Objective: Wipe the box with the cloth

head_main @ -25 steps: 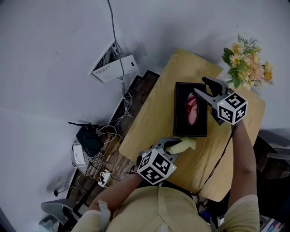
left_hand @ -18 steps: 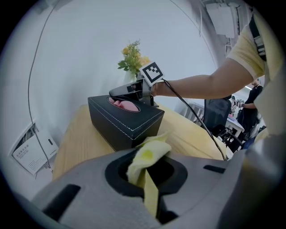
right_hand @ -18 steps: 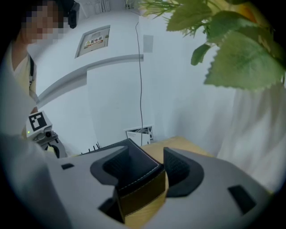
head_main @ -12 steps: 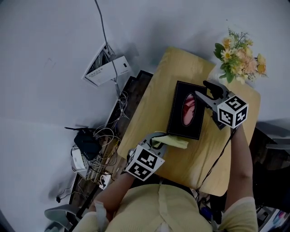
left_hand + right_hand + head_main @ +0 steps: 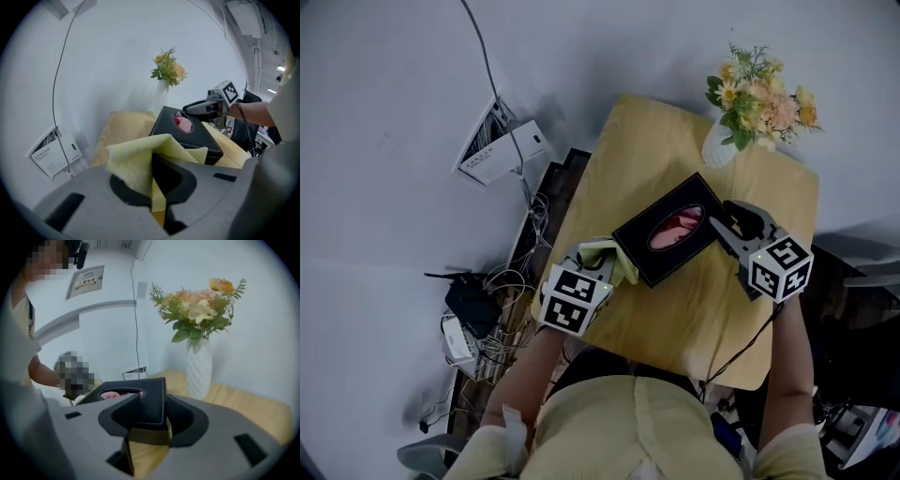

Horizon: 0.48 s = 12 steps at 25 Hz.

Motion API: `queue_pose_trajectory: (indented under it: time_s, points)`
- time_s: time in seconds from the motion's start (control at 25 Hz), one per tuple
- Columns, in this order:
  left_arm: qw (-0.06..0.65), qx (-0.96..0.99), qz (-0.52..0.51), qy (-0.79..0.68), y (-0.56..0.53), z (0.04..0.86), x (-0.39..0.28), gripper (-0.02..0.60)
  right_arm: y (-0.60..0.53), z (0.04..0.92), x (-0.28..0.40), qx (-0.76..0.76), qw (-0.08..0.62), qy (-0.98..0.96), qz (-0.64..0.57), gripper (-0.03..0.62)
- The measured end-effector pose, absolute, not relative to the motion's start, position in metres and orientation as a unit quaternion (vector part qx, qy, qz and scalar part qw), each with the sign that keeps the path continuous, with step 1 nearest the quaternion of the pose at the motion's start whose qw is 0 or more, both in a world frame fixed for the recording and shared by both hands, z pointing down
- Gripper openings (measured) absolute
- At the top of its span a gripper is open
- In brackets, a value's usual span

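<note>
Wooden table (image 5: 675, 314) fills the mid of the head view. Black box (image 5: 666, 242) lies askew on it, oval slot on top w/ pink tissue (image 5: 677, 228) inside. White vase (image 5: 719, 145) w/ flowers (image 5: 759, 94) stands at the far edge, apart from the box.

R gripper (image 5: 727, 221) has the box's right end between its jaws; they've just been closing and now clamp that end. L gripper (image 5: 598, 267) is clenched on a yellow cloth (image 5: 605, 255), which touches the box's left end.

Only the R gripper view shows the box's stitched corner held between the jaws, plus a wall sign (image 5: 88, 283). Only the L gripper view shows the cloth folded up over the jaws, hiding part of the box.

On the floor left of the table: a white panel (image 5: 497, 150), a cable tangle (image 5: 502, 323), and a small black device (image 5: 472, 305).
</note>
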State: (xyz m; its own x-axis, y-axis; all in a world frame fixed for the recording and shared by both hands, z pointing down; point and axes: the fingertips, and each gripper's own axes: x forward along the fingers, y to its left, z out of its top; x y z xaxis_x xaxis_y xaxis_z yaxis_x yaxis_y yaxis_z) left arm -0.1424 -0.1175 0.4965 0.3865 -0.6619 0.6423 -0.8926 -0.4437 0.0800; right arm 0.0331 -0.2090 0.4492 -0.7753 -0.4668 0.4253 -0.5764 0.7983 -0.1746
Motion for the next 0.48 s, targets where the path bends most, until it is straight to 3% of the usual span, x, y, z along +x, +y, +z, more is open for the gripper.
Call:
queue_pose_trajectory:
  time_s: [0.48]
  points:
    - [0.188,0.788,0.243,-0.534,-0.178,0.491,-0.155,0.025,-0.135,0.451,0.056,0.335,0.135,-0.912,0.194,0.189]
